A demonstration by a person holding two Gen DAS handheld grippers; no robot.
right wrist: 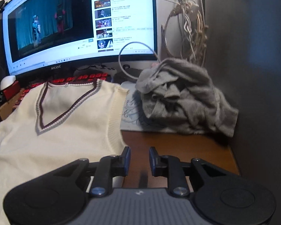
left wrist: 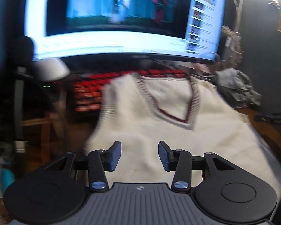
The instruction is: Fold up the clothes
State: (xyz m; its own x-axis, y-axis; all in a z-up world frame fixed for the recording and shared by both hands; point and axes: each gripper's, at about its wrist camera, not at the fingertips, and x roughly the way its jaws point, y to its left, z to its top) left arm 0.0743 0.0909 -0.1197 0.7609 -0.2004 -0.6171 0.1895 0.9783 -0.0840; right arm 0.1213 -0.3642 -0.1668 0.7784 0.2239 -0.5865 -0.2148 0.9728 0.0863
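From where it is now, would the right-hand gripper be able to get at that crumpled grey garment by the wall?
Probably yes. The right gripper sits open and empty over bare wooden desk, and the grey garment lies just ahead of it and slightly to the right, with nothing between. The cream vest lies off to the left.

- vest point(right wrist: 65, 131) lies flat on desk point(right wrist: 178, 150), top edge over keyboard point(right wrist: 91, 76)
- monitor point(right wrist: 80, 24) behind keyboard
- crumpled garment point(right wrist: 183, 101) right of vest, on mat point(right wrist: 129, 116)

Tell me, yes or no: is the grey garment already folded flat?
No. In the right wrist view the grey garment sits in a crumpled heap beside the cream vest, which is spread out.
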